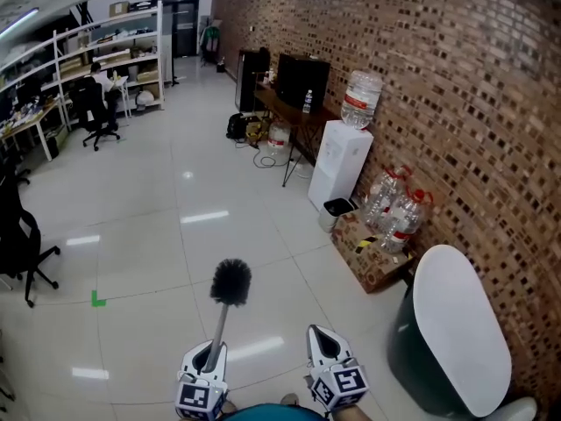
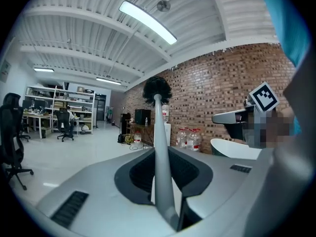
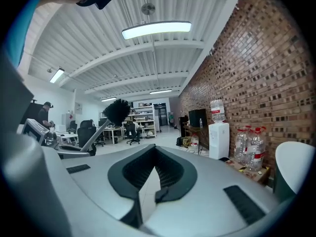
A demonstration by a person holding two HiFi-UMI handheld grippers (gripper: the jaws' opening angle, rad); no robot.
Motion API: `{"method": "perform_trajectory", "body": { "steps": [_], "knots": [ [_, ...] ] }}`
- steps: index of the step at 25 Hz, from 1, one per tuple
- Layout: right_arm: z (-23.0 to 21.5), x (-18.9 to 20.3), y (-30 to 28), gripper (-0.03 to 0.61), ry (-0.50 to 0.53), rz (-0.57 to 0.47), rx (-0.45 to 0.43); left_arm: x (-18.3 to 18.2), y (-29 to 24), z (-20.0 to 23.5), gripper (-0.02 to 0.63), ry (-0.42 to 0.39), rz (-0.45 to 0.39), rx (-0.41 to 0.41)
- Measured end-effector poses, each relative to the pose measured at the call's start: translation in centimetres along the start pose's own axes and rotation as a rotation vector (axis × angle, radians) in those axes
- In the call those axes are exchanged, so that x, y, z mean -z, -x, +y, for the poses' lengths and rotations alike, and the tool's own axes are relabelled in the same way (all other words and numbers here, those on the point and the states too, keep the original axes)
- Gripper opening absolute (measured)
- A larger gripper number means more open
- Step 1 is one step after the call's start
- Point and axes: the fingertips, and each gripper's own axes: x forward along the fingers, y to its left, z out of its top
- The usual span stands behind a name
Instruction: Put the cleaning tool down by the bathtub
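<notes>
One brush (image 1: 230, 281) — left gripper (image 1: 211, 353) clamped, bathtub (image 1: 460, 323) rim right

**Occlusions, cut-offs**

Head view: brush handle (image 1: 218, 327) lower end hidden inside left claw (image 1: 209, 351). Left claw and right claw (image 1: 323, 336) both cropped by bottom edge. Lower right, bathtub (image 1: 460, 323): dark base mostly hidden under white top. Upper left, shelf (image 1: 160, 55) contents too small to tell.
</notes>
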Motion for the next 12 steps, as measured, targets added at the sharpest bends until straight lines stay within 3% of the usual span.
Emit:
{"method": "perform_trajectory", "body": {
  "steps": [12],
  "knots": [
    [-15.0,0.4,7.3,0.015,0.01,-0.04,0.161,1.1,-7.6,-12.9,0.064,-0.076,-0.008,0.127]
  ]
}}
